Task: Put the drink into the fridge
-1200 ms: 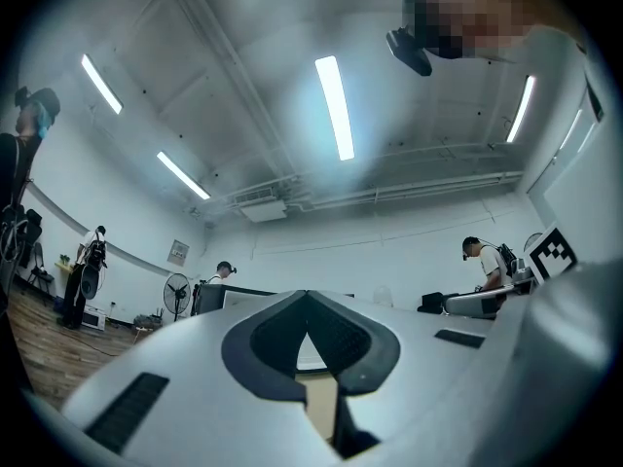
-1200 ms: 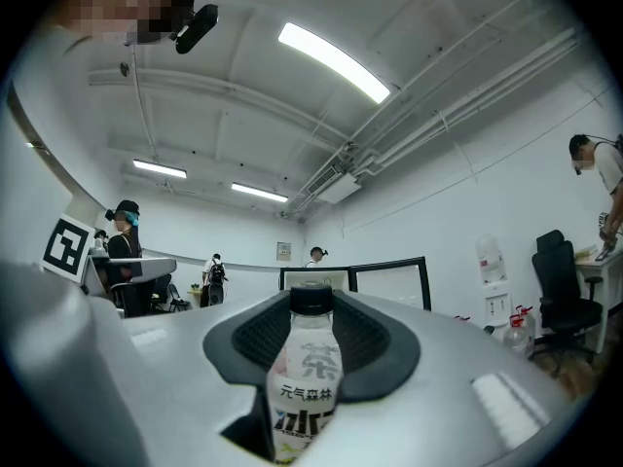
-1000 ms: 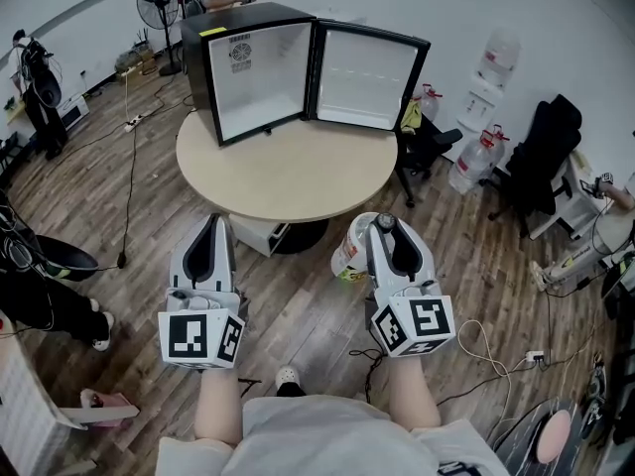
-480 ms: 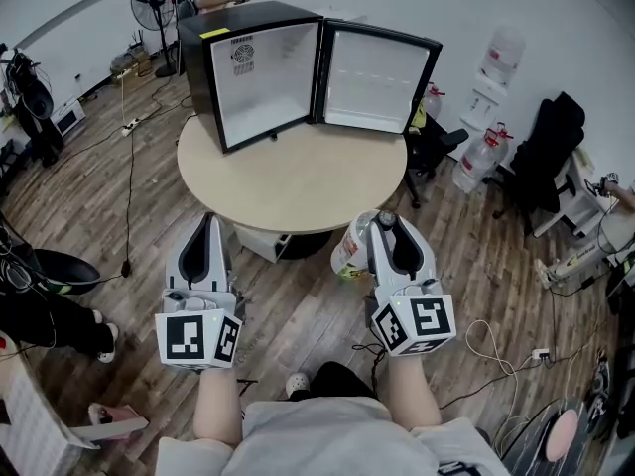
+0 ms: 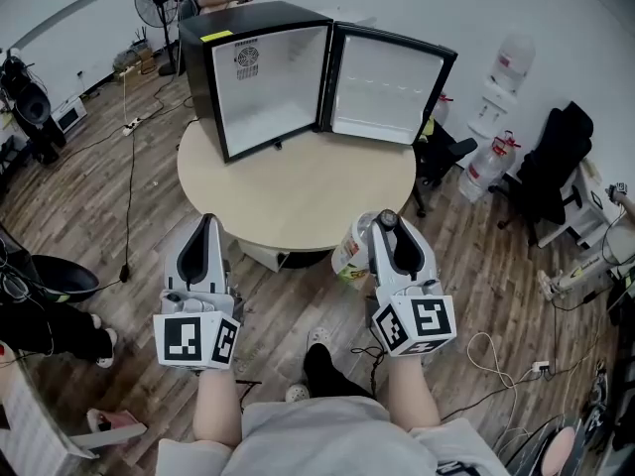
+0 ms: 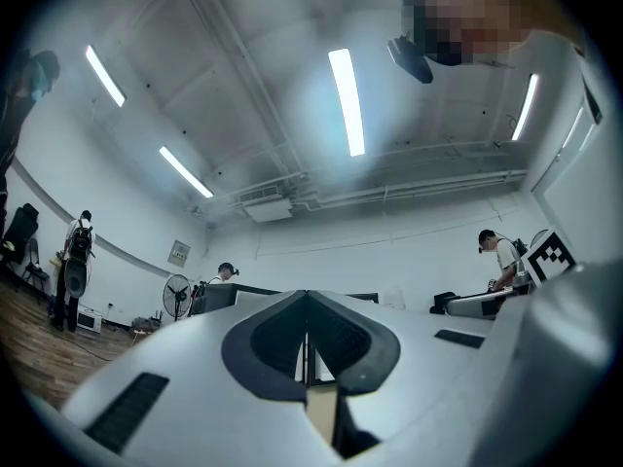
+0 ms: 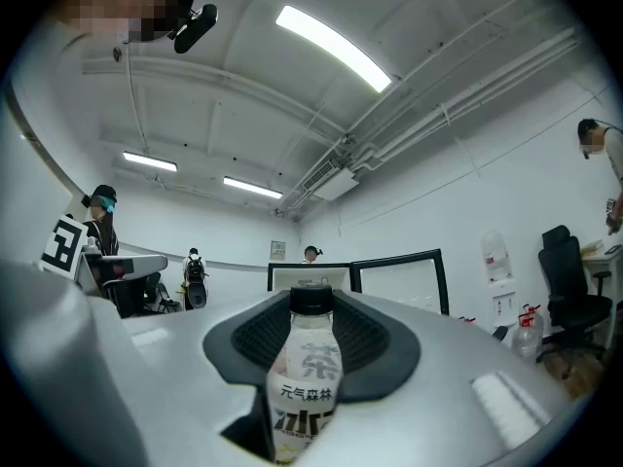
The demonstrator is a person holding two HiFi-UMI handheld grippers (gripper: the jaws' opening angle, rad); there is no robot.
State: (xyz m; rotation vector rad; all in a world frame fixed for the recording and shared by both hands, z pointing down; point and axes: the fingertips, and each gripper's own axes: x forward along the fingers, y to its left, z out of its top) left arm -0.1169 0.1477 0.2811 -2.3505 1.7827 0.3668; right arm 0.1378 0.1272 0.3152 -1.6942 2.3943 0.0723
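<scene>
A black mini fridge [image 5: 260, 77] stands open (door swung wide) at the far side of a round table [image 5: 298, 181]. Short of the table's near edge, the right gripper [image 5: 382, 220] has its jaws clamped on a drink bottle [image 7: 310, 368]. The left gripper [image 5: 206, 224], also short of the table, has its jaws together, empty.
</scene>
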